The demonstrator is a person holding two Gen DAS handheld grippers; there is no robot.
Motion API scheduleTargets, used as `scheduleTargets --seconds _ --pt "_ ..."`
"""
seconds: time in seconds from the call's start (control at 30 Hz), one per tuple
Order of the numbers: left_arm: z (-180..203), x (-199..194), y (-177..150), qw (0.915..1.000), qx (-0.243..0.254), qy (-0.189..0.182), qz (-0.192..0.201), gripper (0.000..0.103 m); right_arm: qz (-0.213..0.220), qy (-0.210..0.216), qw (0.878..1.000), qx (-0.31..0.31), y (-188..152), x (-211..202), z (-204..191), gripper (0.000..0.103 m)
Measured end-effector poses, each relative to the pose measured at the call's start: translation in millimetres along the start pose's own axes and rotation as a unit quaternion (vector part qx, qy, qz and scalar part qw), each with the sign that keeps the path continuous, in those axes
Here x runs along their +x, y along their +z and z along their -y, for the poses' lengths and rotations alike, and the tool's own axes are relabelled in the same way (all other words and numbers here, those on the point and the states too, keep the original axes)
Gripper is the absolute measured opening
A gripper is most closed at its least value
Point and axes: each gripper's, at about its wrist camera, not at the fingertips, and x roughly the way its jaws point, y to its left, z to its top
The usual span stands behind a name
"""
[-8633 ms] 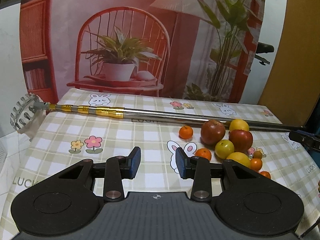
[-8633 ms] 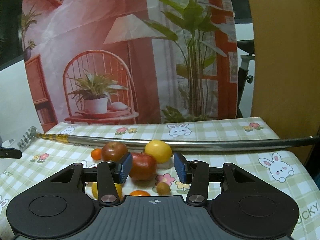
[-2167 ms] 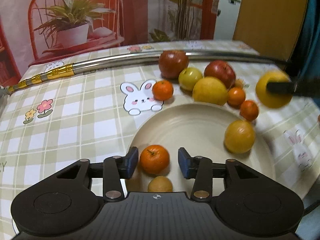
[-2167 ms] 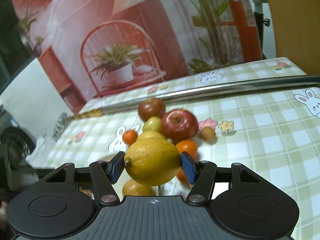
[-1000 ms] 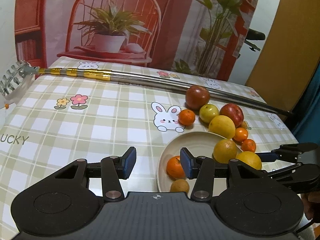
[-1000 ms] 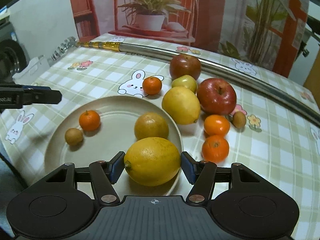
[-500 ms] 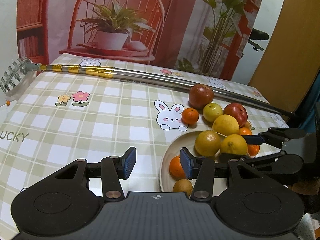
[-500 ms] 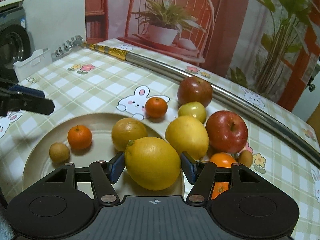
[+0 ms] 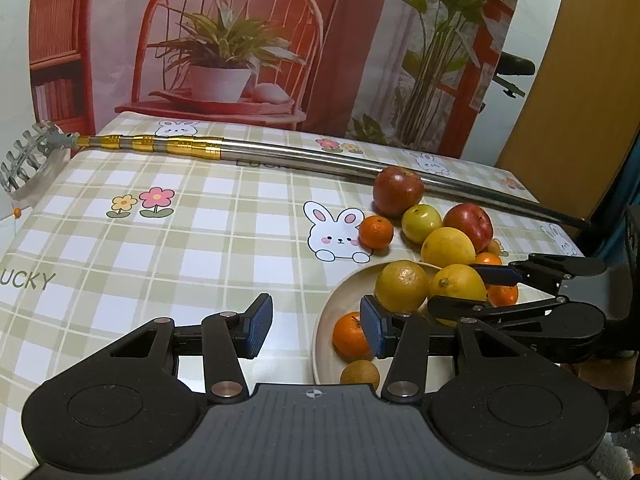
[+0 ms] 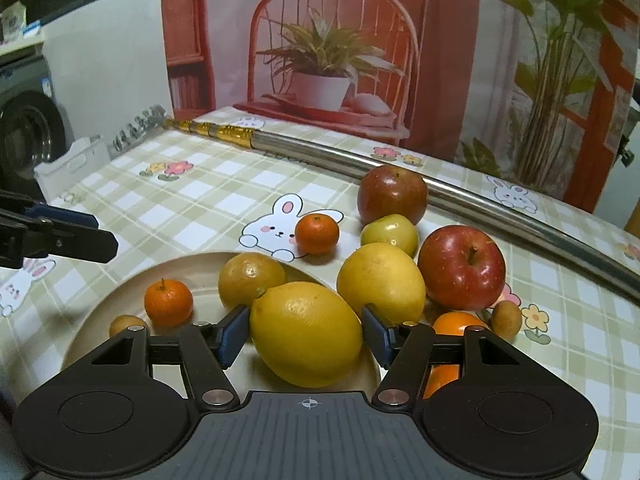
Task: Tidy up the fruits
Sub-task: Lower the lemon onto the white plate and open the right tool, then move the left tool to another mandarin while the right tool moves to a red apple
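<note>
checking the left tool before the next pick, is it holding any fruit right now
No, the left gripper is open with only tablecloth between its pads, beside the plate.

A big yellow lemon [image 10: 306, 334] sits on the round plate [image 10: 100, 316] beside an orange [image 10: 251, 278], a small mandarin [image 10: 168, 303] and a tiny brown fruit [image 10: 127, 325]. Two red apples [image 10: 466, 266] lie nearby.

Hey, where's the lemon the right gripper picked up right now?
In the right wrist view the lemon sits between the right gripper fingers, low over the plate near edge, just in front of the yellow-brown orange.
</note>
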Motion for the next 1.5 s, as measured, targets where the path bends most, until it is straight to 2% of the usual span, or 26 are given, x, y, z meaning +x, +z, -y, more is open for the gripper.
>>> scheduleTargets --seconds 0.23,0.3,0.4,0.47,0.77,0.9,0.97,1.07,1.17,1.23,1.33,1.5 --pt "5.2 -4.7 0.1 0.9999 0.01 0.001 0.006 0.051 0.033 -0.003 0.999 0.021 -4.5 -21.3 1.6 0.065" --pt "6.2 -6.3 -0.2 0.9999 0.011 0.0 0.008 0.051 0.043 -0.006 0.999 0.033 -6.0 -28.5 5.0 0.07" --pt "7.3 -8.2 -0.2 0.9999 0.013 0.0 0.01 0.051 0.062 -0.014 0.997 0.054 -8.6 -40.3 13.1 0.097" --pt "7.9 -9.1 0.3 0.9998 0.014 0.0 0.012 0.051 0.075 -0.018 0.995 0.066 -10.5 -48.9 19.4 0.103" --pt "11.6 -13.1 3.0 0.9997 0.016 -0.003 0.021 0.051 0.089 -0.05 0.985 0.141 -14.4 -65.2 49.0 0.103" --pt "11.0 -13.9 6.1 0.9996 0.012 -0.009 0.025 0.051 0.11 -0.036 0.974 0.196 -19.1 -74.1 68.4 0.103" --pt "10.9 -14.7 8.9 0.9994 0.012 -0.012 0.029 0.051 0.129 -0.038 0.966 0.22 -21.3 -80.3 79.3 0.103" --pt "11.6 -16.6 14.4 0.9992 0.015 -0.014 0.035 0.051 0.192 -0.091 0.95 0.231 -27.0 -93.0 84.7 0.103" --pt "11.5 -18.4 23.0 0.9988 0.013 -0.02 0.043 0.051 0.191 -0.08 0.947 0.247 -25.4 -96.4 95.2 0.103" --pt "11.9 -19.0 28.3 0.9985 0.015 -0.023 0.047 0.051 0.186 -0.091 0.943 0.26 -23.9 -97.3 102.1 0.103" --pt "13.3 -18.7 35.5 0.9982 0.024 -0.022 0.05 0.051 0.174 -0.097 0.948 0.249 -20.3 -98.0 106.8 0.103" --pt "11.2 -13.9 50.0 0.998 0.028 -0.024 0.052 0.051 0.197 -0.075 0.948 0.239 -17.8 -102.9 111.1 0.103"
